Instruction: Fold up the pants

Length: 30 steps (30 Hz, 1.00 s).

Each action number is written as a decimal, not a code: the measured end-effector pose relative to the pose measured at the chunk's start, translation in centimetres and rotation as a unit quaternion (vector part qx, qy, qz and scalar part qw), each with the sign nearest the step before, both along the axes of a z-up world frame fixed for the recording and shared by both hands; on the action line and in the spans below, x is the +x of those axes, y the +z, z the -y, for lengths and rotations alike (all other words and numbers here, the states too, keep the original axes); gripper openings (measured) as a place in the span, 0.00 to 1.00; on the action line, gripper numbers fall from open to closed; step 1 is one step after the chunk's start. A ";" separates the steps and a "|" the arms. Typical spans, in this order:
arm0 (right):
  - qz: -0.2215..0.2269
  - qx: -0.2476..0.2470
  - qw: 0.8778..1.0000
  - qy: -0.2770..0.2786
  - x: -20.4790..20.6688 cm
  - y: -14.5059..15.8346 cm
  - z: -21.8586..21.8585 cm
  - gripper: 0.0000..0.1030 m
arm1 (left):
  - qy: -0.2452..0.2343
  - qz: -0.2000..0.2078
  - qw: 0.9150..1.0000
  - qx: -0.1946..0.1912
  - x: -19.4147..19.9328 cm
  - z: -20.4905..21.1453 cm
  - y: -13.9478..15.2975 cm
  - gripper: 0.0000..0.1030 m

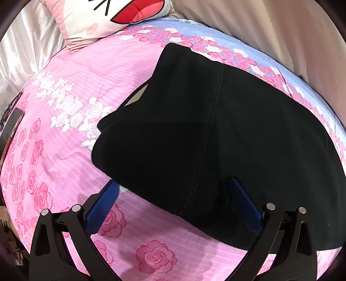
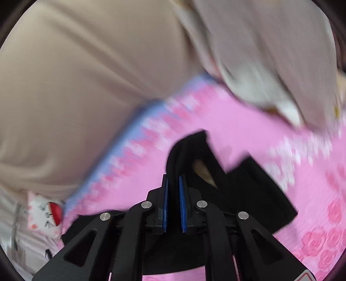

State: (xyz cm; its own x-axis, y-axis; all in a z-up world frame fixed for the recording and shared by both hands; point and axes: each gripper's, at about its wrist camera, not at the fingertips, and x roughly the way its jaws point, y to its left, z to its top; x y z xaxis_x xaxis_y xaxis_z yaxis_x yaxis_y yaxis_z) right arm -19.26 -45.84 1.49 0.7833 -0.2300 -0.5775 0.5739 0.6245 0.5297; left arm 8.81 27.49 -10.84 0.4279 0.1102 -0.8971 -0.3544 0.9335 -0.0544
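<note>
**Right tool pinches a pants edge; left tool spread over the near hem**

In the right wrist view the right tool (image 2: 173, 183) sits at lower centre with its blue pads pressed almost together on a thick seamed edge of the black pants (image 2: 248, 183). The fabric rises in a ridge out of the pads and trails off toward the right of the frame, where a flat black panel lies on the pink bedsheet (image 2: 248, 121). The picture is smeared, so details of the cloth beyond the pads are hard to read.

In the left wrist view the left tool (image 1: 173, 192) is at the bottom of the frame, its jaws spread as wide as they go. One blue pad sits on the sheet just beside the near edge of the pants (image 1: 216, 129); the other lies over the black cloth. Nothing is pinched there. The pants fill the centre and right, a stitched seam running down the middle, already doubled into a broad slab. A cartoon-face pillow (image 1: 103, 19) lies at upper left.

By the look of it a fold is in hand: the right side has its grip, the left does not yet. The next move seems to call for the left tool to close on the near edge, so both corners can be carried over together and evenly.
</note>
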 end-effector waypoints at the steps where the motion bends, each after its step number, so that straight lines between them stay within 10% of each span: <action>1: 0.021 -0.024 0.999 0.006 -1.0 1.4 -0.7 0.08 | 0.000 0.000 1.000 0.000 0.0 0.0 0.0 0.96; 3: 0.027 -0.053 0.998 0.001 -3.4 1.3 -1.2 0.10 | -0.002 0.002 1.000 0.003 -0.1 0.1 0.0 0.96; 7: -0.100 0.035 0.992 -0.067 -7.3 -7.8 1.6 0.19 | -0.005 0.001 1.000 0.005 0.2 0.2 0.0 0.96; 14: -0.021 0.032 0.995 -0.093 -10.9 -6.9 1.2 0.50 | -0.013 -0.014 1.000 0.000 1.2 0.1 0.1 0.96; 19: -0.083 0.007 0.994 -0.068 -6.1 -6.8 3.0 0.46 | -0.028 -0.017 0.999 0.000 1.7 0.0 0.1 0.96; 21: -0.137 -0.015 0.988 -0.072 -4.4 -7.5 3.3 0.10 | -0.042 -0.018 0.999 0.005 1.8 -0.3 0.2 0.96; 30: -0.167 -0.025 0.978 -0.120 -8.0 -7.9 2.4 0.19 | -0.059 -0.024 0.998 0.007 2.3 -3.2 0.3 0.96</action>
State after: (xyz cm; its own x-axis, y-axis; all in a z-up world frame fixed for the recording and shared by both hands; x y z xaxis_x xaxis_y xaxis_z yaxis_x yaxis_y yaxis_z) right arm -27.27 -48.25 -6.36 0.4724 -0.4195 -0.7752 0.8434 0.4704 0.2594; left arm 11.11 30.69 -10.59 0.3944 0.0737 -0.9160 -0.2431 0.9696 -0.0266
